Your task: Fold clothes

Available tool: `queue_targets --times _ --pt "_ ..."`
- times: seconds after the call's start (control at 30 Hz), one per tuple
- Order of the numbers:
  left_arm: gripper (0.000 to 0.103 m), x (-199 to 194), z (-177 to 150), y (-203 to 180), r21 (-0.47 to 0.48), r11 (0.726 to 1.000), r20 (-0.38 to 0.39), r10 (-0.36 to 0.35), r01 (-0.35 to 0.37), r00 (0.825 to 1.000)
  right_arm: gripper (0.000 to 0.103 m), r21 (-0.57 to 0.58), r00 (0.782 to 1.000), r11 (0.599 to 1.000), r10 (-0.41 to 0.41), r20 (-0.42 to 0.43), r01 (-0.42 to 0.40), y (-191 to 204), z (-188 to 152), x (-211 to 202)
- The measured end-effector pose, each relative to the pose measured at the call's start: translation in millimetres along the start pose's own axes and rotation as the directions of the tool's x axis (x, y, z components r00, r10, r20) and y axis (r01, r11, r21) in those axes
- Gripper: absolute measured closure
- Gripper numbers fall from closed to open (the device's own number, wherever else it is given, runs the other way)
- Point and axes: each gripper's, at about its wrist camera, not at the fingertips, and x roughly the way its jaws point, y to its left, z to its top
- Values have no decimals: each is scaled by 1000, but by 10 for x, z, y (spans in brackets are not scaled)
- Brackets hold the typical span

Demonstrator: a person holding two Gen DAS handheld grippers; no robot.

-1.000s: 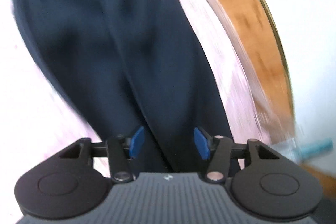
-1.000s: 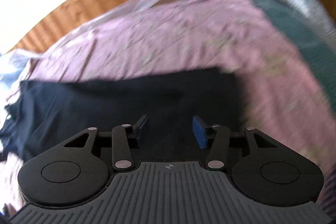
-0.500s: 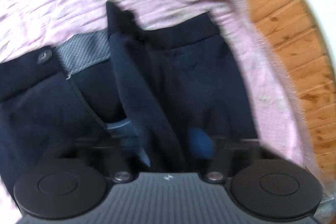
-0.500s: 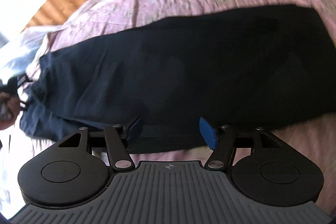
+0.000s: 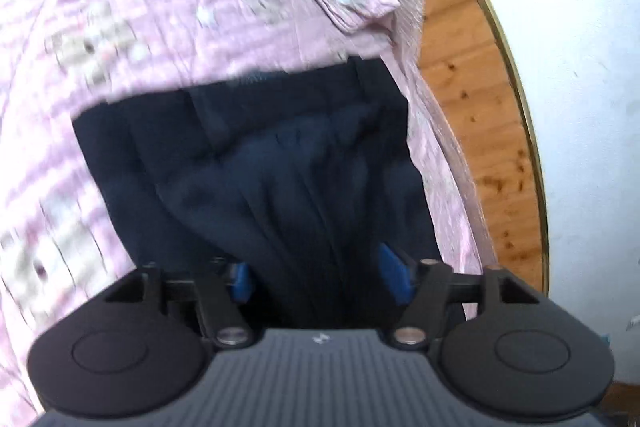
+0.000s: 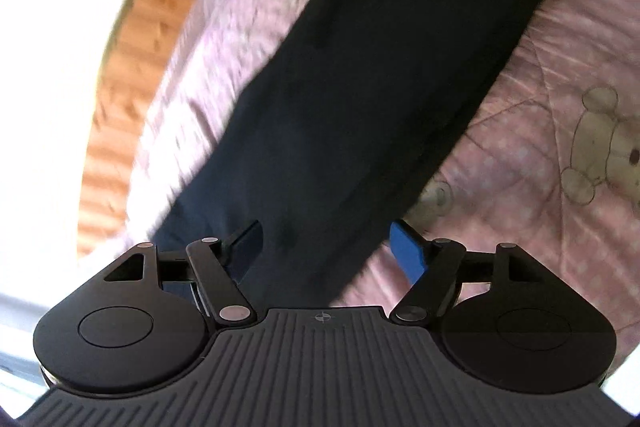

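Dark navy trousers (image 5: 280, 163) lie stretched across a pink bear-print bedspread (image 5: 120, 27), waistband end bunched near the bed's edge by the wood floor (image 5: 472, 75). The left gripper (image 5: 320, 275) straddles gathered cloth, its jaws opening with fabric between but unpinched; the right gripper (image 6: 326, 251) likewise spreads over the leg. A neat fold likely calls for smoothing those ridges and pinching both layers squarely at the edge.

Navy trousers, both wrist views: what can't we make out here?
- Navy trousers: near end hidden beneath the left tool, left wrist view.
- Trousers' far end cut off by the top edge, right wrist view.
- Pink sheet print: motion-blurred, left wrist view.
- Fabric at the right tool: contact unclear, too dark.
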Motion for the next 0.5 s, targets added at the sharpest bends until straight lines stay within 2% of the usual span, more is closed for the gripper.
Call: queue_targets --times 0.1,0.2,0.33,0.4,0.47,0.5 --pt "41 65 55 9 15 1000 -18 17 -17 1000 29 85 999 995 41 30 -43 -80 -43 -40" --pt "49 122 22 1 31 999 -40 23 -21 999 29 161 997 985 63 40 -69 -179 -113 -60" --pt "53 136 -13 -35 58 998 -60 8 -4 998 31 191 994 976 102 32 -106 -255 -230 -65" --pt "60 135 -36 -42 75 997 -70 5 1 998 32 181 991 974 133 29 -136 -246 -230 -50" --pt "76 129 -56 -34 86 996 -79 5 2 997 34 172 987 972 161 25 -163 -240 -225 -32" --pt "81 122 -67 -27 88 996 -85 -1 8 996 34 172 987 972 158 21 -160 -243 -224 3"
